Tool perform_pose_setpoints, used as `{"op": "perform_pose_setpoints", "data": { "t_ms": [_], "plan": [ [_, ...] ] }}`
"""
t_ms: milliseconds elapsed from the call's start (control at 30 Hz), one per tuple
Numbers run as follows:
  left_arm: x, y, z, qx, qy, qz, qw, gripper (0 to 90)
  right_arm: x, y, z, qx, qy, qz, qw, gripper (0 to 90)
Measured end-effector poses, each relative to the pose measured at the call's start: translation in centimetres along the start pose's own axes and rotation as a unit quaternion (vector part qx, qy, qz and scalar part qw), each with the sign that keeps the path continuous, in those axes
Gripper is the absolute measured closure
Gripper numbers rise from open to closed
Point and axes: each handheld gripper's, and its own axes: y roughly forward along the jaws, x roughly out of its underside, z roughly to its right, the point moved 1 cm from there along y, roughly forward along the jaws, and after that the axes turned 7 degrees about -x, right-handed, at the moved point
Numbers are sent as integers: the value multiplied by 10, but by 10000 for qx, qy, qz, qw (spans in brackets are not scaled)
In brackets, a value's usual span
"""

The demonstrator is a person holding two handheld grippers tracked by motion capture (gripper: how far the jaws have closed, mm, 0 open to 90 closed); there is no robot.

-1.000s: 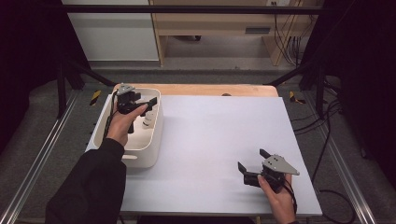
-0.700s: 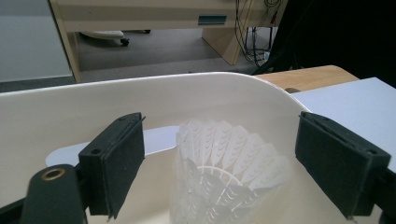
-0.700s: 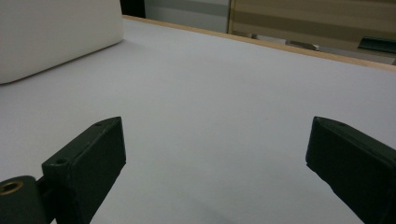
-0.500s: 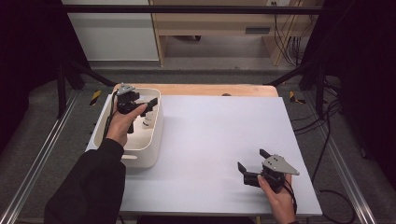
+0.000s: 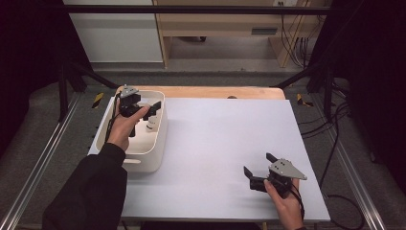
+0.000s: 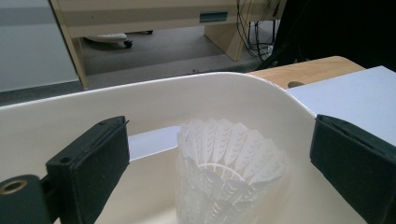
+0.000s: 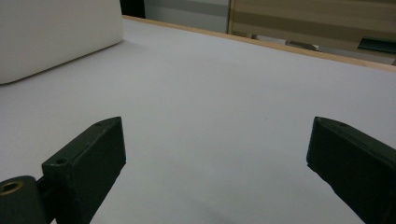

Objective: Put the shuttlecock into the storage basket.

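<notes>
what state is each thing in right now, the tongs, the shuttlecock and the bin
left tongs: open, jaws either side of the shuttlecock, not touching it
right tongs: open, holding nothing, low over the white table top
shuttlecock: upright in the bin, feathers up, not gripped
bin: upright on the table's left side, open-topped

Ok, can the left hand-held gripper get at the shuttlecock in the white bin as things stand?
Probably yes. The left hand-held gripper is open inside the white bin, its jaws standing wide on either side of the shuttlecock, with nothing visible between them and the feathers. The bin's wall lies beyond it, not in the way.
</notes>
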Motion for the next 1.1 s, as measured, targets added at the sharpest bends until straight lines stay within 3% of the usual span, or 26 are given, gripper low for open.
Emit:
{"op": "perform_pose_setpoints", "data": {
  "t_ms": [400,767,1100],
  "plan": [
    [-1,-3,1,23,150,-8,9999,45,0,0,0,-10,-3,7,10000,46],
    [-2,-9,0,77,74,104,9999,49,0,1,-1,-21,-31,0,10000,37],
    [-7,-19,0,120,-1,464,9989,50,1,0,-2,-44,-88,-23,9999,33]
  ]
}}
